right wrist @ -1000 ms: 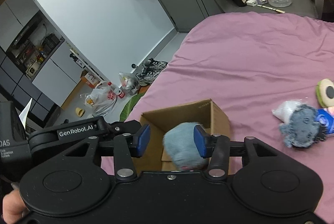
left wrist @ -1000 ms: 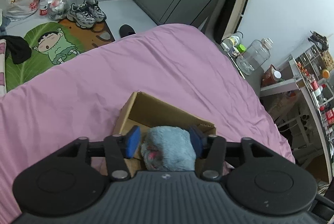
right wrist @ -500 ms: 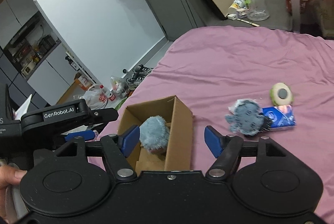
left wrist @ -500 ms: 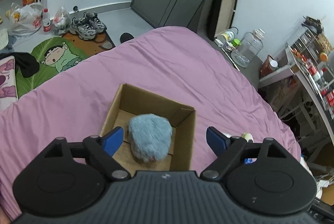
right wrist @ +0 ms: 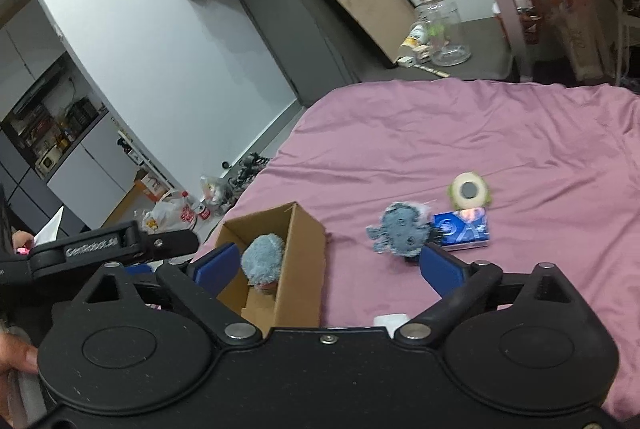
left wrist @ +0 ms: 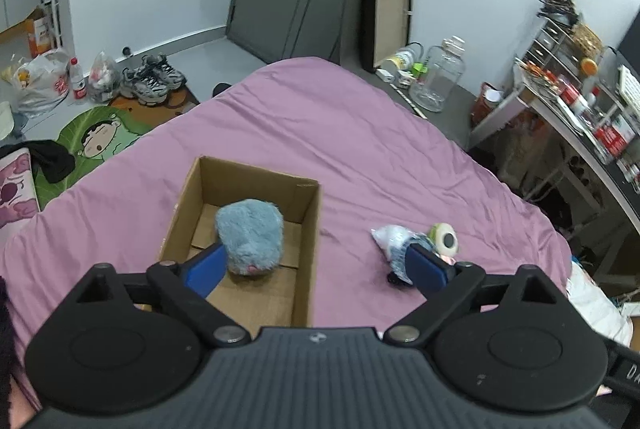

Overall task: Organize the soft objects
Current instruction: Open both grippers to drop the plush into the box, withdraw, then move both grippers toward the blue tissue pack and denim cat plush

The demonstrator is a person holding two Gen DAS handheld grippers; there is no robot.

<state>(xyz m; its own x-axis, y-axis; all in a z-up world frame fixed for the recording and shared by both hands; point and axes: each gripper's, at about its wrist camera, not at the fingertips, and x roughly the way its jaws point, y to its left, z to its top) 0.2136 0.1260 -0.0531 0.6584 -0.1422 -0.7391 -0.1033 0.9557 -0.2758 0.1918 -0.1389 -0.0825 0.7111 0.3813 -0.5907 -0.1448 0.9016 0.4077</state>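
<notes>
A fluffy blue plush toy [left wrist: 251, 238] is lying inside the open cardboard box [left wrist: 310, 229] on the pink bedsheet [left wrist: 320, 133], resting on the box floor with nothing gripping it. The left gripper [left wrist: 316, 267] is hanging above the near end of the box with its blue pads [left wrist: 206, 269] spread wide — the jaws have just been opening, and only the box and sheet are showing between them, the plush sitting at about eleven o'clock from the gripper's middle. The right gripper [right wrist: 326, 265] is likewise standing wide apart, its jaws having just been opening too, with the box's right wall between its pads and no pad touching the plush. At about two o'clock from the box, well apart from it on the sheet, a small cluster is lying together: a grey-blue flat plush figure [right wrist: 398, 229], a blue packet [right wrist: 462, 231] just beside it, and a pale green round toy with a dark centre [right wrist: 469, 191] behind the packet.
</notes>
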